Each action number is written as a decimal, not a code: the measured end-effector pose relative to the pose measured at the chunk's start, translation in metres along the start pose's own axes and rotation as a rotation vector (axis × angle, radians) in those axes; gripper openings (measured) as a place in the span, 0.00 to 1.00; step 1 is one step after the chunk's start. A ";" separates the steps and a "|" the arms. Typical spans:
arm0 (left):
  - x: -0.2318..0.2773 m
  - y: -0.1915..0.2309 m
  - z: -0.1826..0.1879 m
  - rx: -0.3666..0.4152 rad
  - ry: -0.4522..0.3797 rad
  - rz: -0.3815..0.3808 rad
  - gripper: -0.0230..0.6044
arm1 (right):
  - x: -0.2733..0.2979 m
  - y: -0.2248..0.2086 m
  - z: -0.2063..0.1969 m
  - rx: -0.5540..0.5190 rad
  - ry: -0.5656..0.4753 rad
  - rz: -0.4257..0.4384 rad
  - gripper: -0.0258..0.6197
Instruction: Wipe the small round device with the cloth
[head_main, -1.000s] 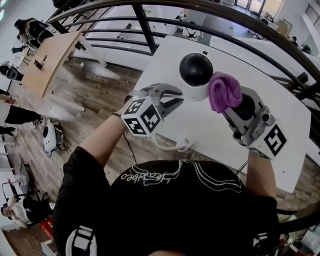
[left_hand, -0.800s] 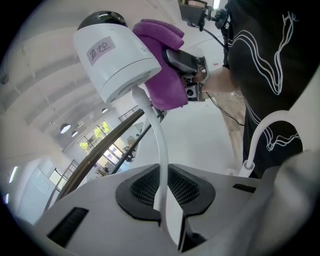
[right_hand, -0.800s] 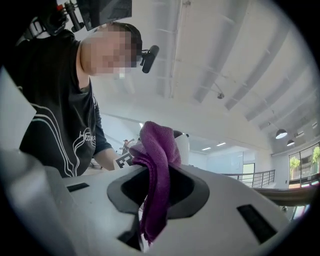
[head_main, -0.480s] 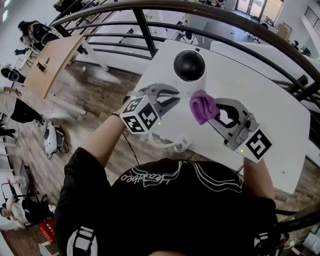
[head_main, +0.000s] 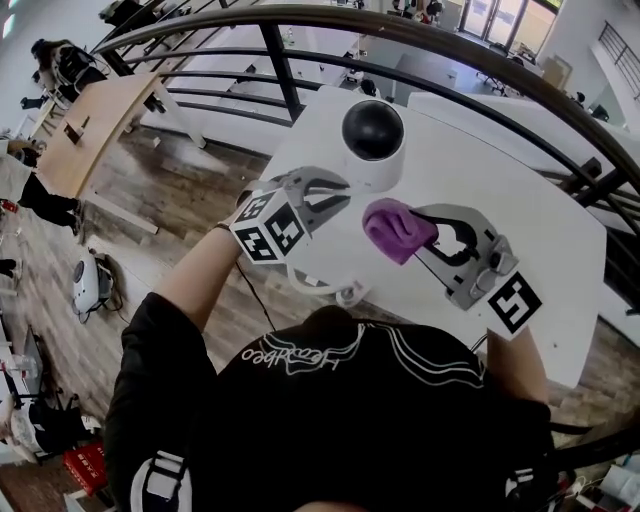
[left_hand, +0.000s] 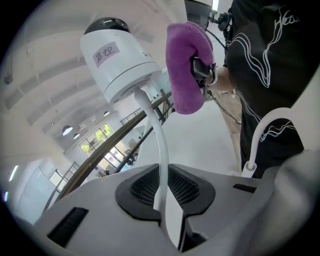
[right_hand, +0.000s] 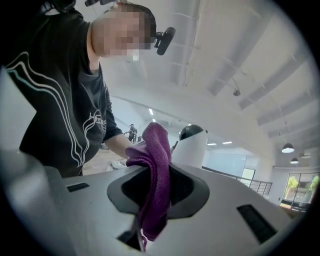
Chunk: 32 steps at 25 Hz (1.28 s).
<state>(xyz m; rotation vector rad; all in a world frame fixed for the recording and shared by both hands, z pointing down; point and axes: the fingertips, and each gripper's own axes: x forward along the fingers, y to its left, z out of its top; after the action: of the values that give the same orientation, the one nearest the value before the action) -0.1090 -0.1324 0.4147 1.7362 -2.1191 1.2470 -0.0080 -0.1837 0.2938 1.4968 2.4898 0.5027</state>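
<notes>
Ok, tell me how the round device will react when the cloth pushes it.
The device looks tall with a smooth hard shell, so it may tip or slide. The left claw grips only its cable, so it could probably swivel.

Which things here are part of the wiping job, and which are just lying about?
Job: round device; purple cloth in right gripper; white cable in left gripper.
Lying about: wooden table; railing; white machine on floor.
</notes>
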 end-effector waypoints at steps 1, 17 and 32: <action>0.000 0.001 0.001 0.000 -0.003 -0.002 0.12 | -0.001 -0.003 0.010 -0.031 -0.010 -0.004 0.14; -0.002 0.001 0.006 -0.060 -0.036 -0.049 0.13 | 0.004 -0.046 0.077 -0.453 -0.051 -0.165 0.14; -0.006 0.006 0.004 -0.121 -0.070 -0.068 0.13 | 0.031 -0.025 0.045 -0.364 -0.060 -0.090 0.14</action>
<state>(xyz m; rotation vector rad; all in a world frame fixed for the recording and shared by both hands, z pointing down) -0.1112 -0.1305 0.4056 1.8083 -2.1054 1.0334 -0.0283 -0.1587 0.2424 1.2355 2.2542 0.8287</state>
